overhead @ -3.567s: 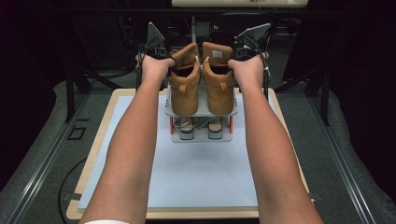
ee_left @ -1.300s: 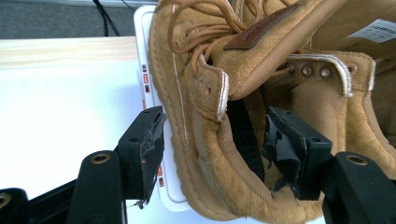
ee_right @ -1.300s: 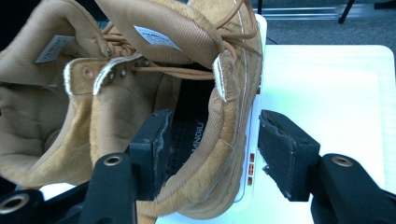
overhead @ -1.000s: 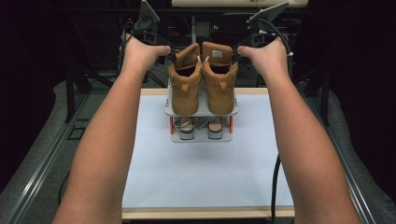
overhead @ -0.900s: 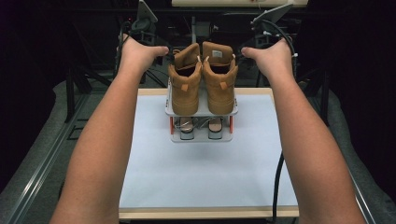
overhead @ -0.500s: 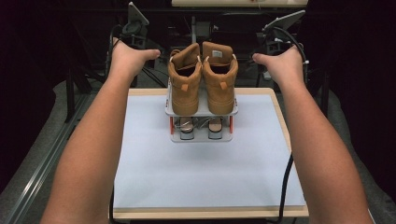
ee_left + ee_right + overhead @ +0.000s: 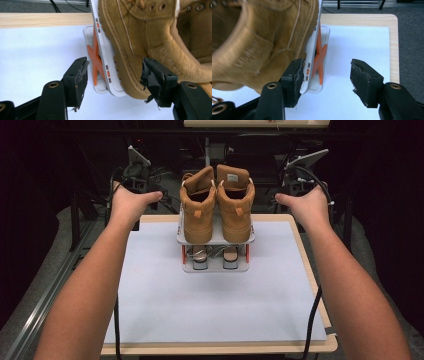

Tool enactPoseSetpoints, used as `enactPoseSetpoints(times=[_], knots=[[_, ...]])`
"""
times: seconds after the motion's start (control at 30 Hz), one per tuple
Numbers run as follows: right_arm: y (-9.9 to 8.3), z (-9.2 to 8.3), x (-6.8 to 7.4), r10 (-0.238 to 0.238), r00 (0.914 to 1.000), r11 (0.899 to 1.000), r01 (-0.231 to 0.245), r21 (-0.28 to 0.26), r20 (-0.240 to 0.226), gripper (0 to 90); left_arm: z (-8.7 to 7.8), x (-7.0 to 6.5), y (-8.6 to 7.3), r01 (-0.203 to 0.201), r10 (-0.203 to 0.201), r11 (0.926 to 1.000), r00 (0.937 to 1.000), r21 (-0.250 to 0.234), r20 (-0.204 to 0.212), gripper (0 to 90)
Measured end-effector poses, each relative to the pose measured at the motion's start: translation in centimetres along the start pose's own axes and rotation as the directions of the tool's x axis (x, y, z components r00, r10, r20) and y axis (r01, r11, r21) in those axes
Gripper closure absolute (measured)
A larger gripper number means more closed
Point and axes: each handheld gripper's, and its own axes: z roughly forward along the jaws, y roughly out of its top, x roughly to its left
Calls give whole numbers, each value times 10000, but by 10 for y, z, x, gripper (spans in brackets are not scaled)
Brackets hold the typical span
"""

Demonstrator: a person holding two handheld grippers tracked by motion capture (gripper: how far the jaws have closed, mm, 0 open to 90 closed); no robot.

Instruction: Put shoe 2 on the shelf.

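Observation:
Two tan suede boots (image 7: pixel 197 212) (image 7: pixel 235 207) stand side by side on the top shelf of a small white shoe rack (image 7: pixel 216 240) with orange cross braces. My left hand (image 7: pixel 131 202) is left of the boots and my right hand (image 7: pixel 306 206) is right of them, both clear of the rack. The left gripper (image 7: pixel 116 75) is open, with the rack's end (image 7: pixel 105 65) and a boot sole (image 7: pixel 125 75) beyond its jaws. The right gripper (image 7: pixel 328 75) is open too, its left jaw in front of the rack's edge (image 7: pixel 312 62) and a boot (image 7: pixel 257 45).
A second pair of shoes (image 7: pixel 215 255) sits on the rack's lower shelf. The rack stands on a white sheet (image 7: pixel 210 300) over a wooden board (image 7: pixel 220 349). Black frames and cables crowd the dark space behind. Each gripper's cable (image 7: pixel 312 320) hangs over the board's front.
My hands, once at the boot tops, have drawn apart: left hand further left, right hand further right. Over the last second both kept spreading and sank a little.

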Motion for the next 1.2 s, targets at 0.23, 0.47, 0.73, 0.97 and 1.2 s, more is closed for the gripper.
enactPoseSetpoints(times=[0.23,0.47,0.73,0.97,1.2], knots=[[-16,7,0,-463,9986,9986,457,-259,-251,439,7,3,-16,-330,328,9994,9994,103,132,385],[-43,18,-4,-935,9954,9946,924,-474,-217,442,17,12,-38,-471,467,9987,9987,215,190,387],[-67,33,-12,-913,9942,9956,923,148,-560,462,27,21,-66,-771,747,9957,9961,509,475,390],[-96,49,-15,-1192,9894,9915,1230,430,-824,466,37,28,-92,-931,872,9932,9926,691,842,391],[-133,70,-12,-1133,9842,9918,1203,440,-1361,473,52,48,-123,-730,693,9957,9955,578,644,391]])
